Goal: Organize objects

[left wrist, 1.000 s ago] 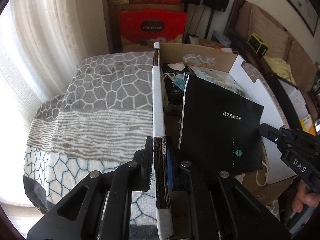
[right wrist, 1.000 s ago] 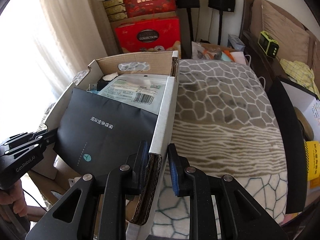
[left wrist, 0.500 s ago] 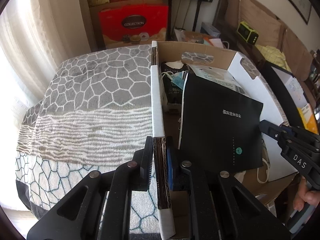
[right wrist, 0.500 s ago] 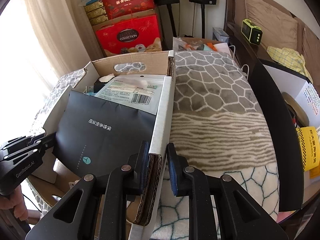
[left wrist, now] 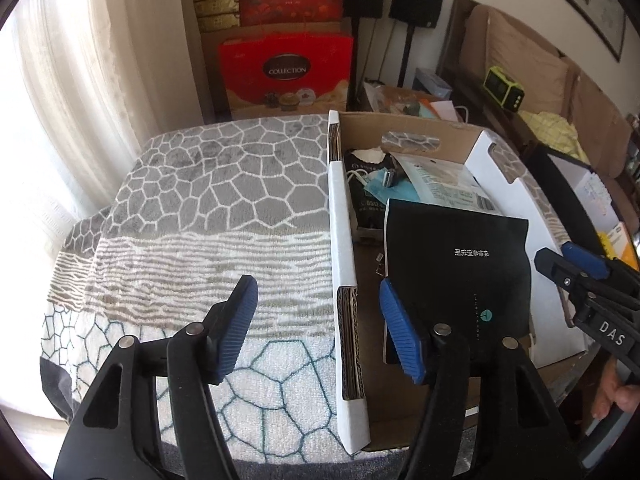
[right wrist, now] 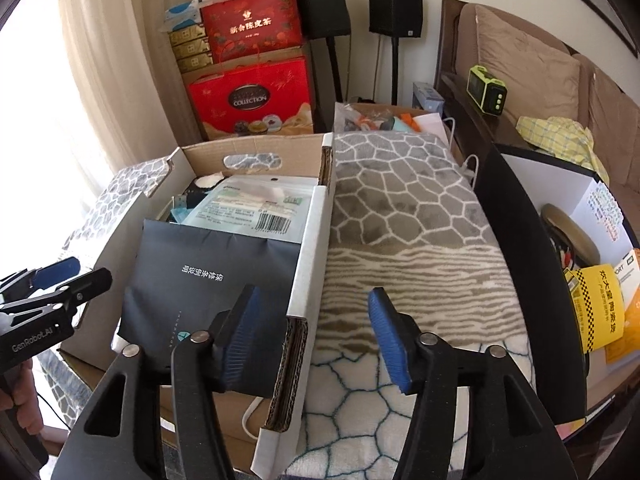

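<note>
A cardboard box stands on a grey patterned blanket. It holds a black folder, a clear packet with a barcode and other small items. My left gripper is open, its jaws either side of the box's left wall without touching it. My right gripper is open astride the box's right wall. The folder and packet show in the right wrist view too. Each gripper shows in the other's view, the right one and the left one.
Red gift boxes are stacked by the curtain behind the blanket. Speakers on stands stand at the wall. A dark sofa frame with papers and a yellow packet lies to the right. A green device sits on the sofa arm.
Both grippers were shut on the box walls and have opened and let go. The box now rests on the blanket, and both views have drawn back a little.
</note>
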